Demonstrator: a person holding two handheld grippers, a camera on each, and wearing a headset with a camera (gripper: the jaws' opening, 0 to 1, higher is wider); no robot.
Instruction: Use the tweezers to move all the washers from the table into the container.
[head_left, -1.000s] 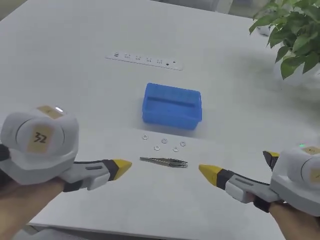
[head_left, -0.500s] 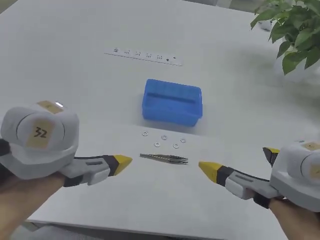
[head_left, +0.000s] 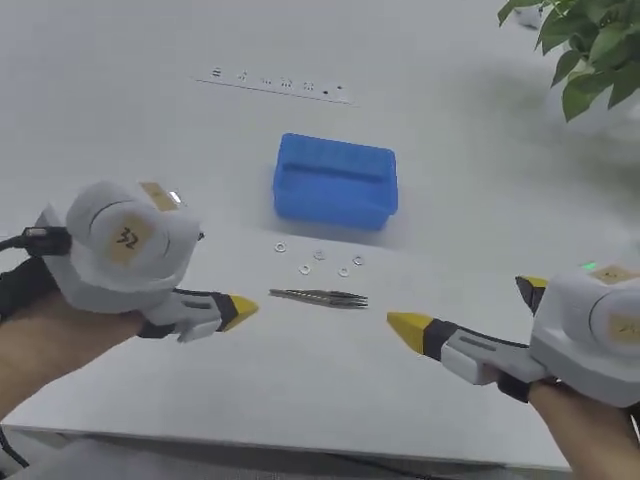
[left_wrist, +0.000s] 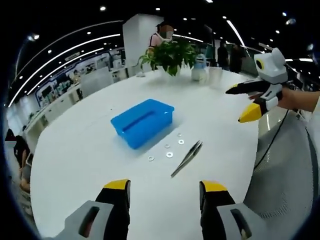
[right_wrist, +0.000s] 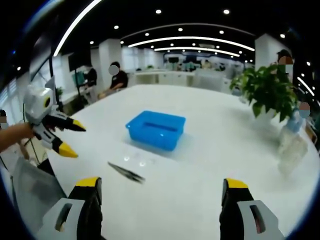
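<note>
1. Plainly, the left gripper (left_wrist: 165, 186), white-bodied with yellow-tipped black jaws, was held with its jaws spread apart and nothing between them.
2. The right gripper (right_wrist: 161, 183), of the same build, was likewise held wide open and empty. Each gripper was carried in a person's hand above the broad white table (head_left: 150, 130).
3. The slim metal tweezers (head_left: 320, 297) were seen lying flat on the table, in the gap between the two grippers and slightly ahead of their tips. They were touched by neither gripper.
4. Five small silver ring washers (head_left: 319, 255) were scattered on the table just beyond the tweezers, farther from both grippers, and each was set apart from the others.
5. The blue rectangular plastic container (head_left: 335, 185) was placed straight ahead of both grippers, just past the washers. Whether anything lay inside it could not be told.
6. A long white power strip (head_left: 272, 85) was set well beyond the container, far ahead of the grippers.
7. A green leafy potted plant (head_left: 590, 50) was seen far ahead of the right gripper and off to its outer side.
8. From the left gripper view, the right gripper was seen off to the right with its jaws parted; from the right gripper view, the left gripper was seen off to the left, also parted.
</note>
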